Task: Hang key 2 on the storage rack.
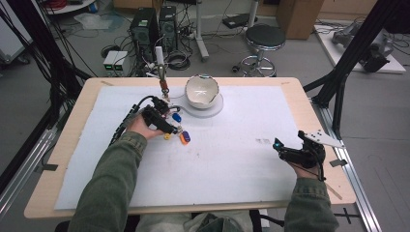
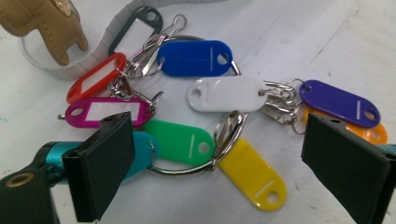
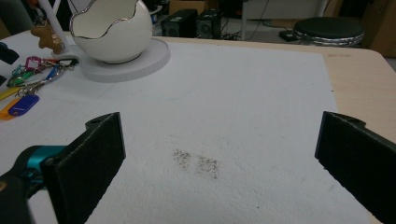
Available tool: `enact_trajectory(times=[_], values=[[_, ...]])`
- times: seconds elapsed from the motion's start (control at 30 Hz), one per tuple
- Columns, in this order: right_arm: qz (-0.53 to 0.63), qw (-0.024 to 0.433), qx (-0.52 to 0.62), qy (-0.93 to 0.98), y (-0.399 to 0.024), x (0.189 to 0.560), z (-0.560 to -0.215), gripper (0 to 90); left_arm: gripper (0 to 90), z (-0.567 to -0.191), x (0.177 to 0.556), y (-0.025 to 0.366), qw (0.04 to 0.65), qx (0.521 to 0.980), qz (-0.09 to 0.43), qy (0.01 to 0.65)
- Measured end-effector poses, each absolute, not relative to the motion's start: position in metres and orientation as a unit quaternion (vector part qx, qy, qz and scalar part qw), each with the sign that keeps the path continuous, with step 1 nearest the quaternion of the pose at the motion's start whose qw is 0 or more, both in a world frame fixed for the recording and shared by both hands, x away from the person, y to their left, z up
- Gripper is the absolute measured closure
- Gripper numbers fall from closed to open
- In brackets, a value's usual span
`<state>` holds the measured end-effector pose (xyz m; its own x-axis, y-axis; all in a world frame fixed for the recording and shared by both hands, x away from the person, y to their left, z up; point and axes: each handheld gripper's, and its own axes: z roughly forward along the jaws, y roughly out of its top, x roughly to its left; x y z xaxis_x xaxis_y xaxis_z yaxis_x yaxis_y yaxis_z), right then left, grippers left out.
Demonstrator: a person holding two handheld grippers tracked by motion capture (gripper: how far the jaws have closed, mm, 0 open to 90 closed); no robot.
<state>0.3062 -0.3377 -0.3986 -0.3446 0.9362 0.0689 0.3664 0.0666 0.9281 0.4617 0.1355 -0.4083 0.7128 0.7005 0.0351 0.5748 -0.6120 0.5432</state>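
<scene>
While left claw (image 2: 210, 172) gapes, key tags (image 2: 205, 116) lie btwn (untouched).

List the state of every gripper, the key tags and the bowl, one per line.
left gripper: open, jaws either side of the key tags, pads not pressing on them.
right gripper: open, nothing between its jaws, over bare white mat.
key tags: lying flat in a loose bunch on the mat, joined by metal rings.
bowl: upright on its round white base; looks empty.
</scene>
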Motion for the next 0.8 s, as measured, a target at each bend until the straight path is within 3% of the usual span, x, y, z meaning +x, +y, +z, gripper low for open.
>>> enact_trajectory(times=[0.43, 0.8], values=[[0.48, 0.296, 0.492, 0.663, -0.34, 0.306, -0.399, 0.7, 25.2, -0.408, 0.467, 0.124, 0.233, 0.903, 0.107, 0.346], [0.481, 0.296, 0.492, 0.662, -0.341, 0.306, -0.399, 0.7, 65.8, -0.411, 0.472, 0.131, 0.23, 0.907, 0.079, 0.342]])
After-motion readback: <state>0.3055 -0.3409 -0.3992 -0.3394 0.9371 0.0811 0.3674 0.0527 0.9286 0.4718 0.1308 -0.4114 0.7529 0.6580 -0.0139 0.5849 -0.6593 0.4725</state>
